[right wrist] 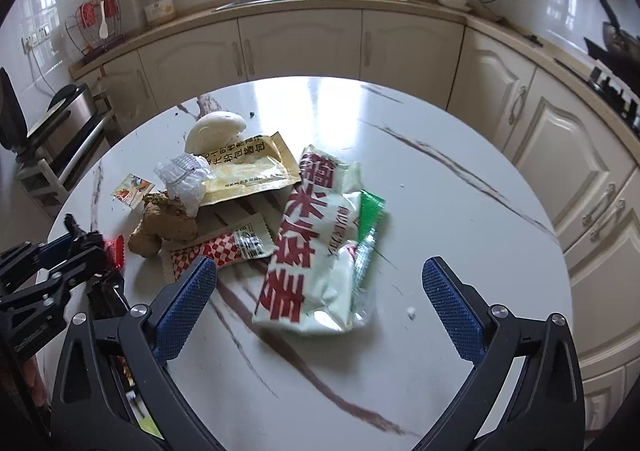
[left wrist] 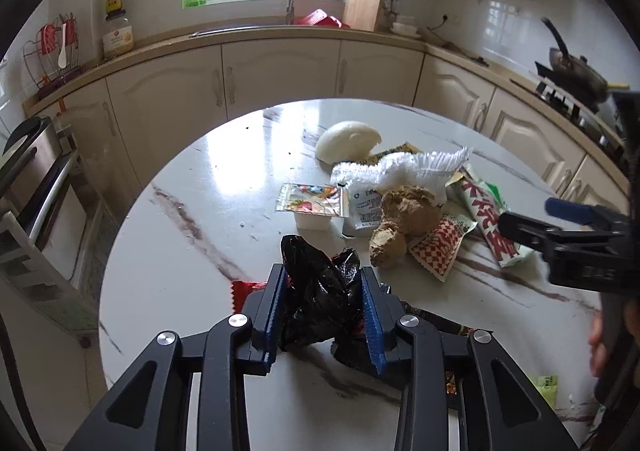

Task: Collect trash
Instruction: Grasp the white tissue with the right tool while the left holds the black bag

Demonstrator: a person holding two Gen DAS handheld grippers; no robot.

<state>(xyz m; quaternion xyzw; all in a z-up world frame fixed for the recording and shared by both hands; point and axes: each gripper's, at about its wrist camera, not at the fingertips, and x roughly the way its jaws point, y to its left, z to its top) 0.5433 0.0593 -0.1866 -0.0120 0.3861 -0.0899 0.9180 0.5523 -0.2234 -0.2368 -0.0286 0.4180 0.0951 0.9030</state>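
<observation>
On the round marble table lies a heap of trash. My left gripper is shut on a crumpled black plastic bag, with both blue pads pressed against its sides. Beyond the bag lie a ginger root, a red-checked sachet and a foil-lidded cup. My right gripper is open just above the table. A long white wrapper with red characters reaches between its fingers without touching them. The ginger root and a gold sachet lie further back.
A white bun and crumpled white paper sit at the heap's far side. A red wrapper lies by my left finger. Kitchen cabinets ring the table, with a stove and pan at the right.
</observation>
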